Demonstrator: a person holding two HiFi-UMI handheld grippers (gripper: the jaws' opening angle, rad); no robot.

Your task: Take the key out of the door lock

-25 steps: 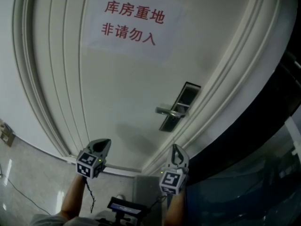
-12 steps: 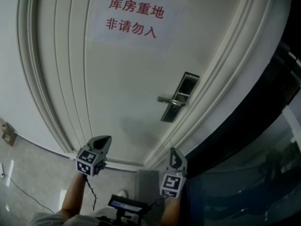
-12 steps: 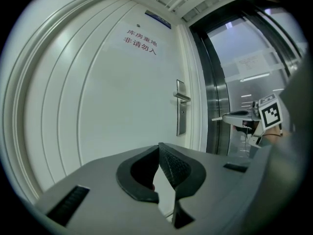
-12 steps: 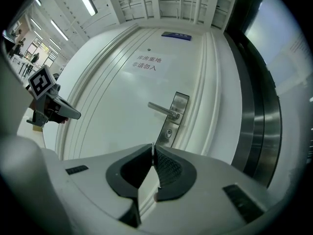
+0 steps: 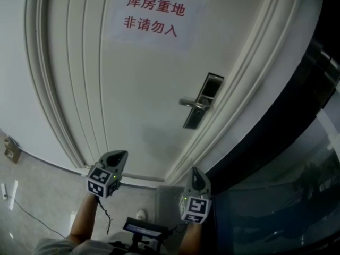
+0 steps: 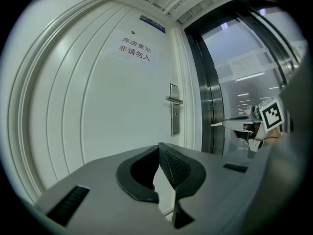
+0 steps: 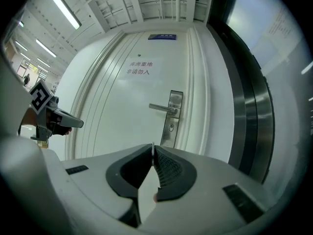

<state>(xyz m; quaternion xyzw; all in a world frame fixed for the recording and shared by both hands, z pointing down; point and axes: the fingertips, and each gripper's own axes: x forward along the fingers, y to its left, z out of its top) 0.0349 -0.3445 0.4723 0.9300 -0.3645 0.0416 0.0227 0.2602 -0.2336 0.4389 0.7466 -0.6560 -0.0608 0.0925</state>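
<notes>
While both grippers hang low and well short of the white door (image 5: 143, 94), nothing of the task is in hand yet. Your left gripper (image 5: 119, 157) has its jaws brought together at the tips with nothing between them. Your right gripper (image 5: 194, 173) is the same, pads meeting and empty. The lock plate (image 7: 171, 117) sits at the door's right edge, below the paper sign (image 7: 141, 68), and its lever handle (image 7: 161, 108) sticks out to the left. Just under that lever is the keyhole (image 7: 170, 127), which is where the key should be. At this range it is only a small round mark, and you cannot tell how far the key's head stands proud or which way it is turned. Expect a light, stiff, thin piece of smooth metal that will likely slip if pinched by its edges. The right gripper looks the better placed, since it faces the plate more squarely. Open its jaws only a little, bring them level to the keyhole beneath the lever, and close the ribbed pads on the flat faces of the key's head. Roll your wrist to suit if the head lies crosswise. Draw it straight back along its own line, because a sideways pull would probably bind it in the cylinder.
</notes>
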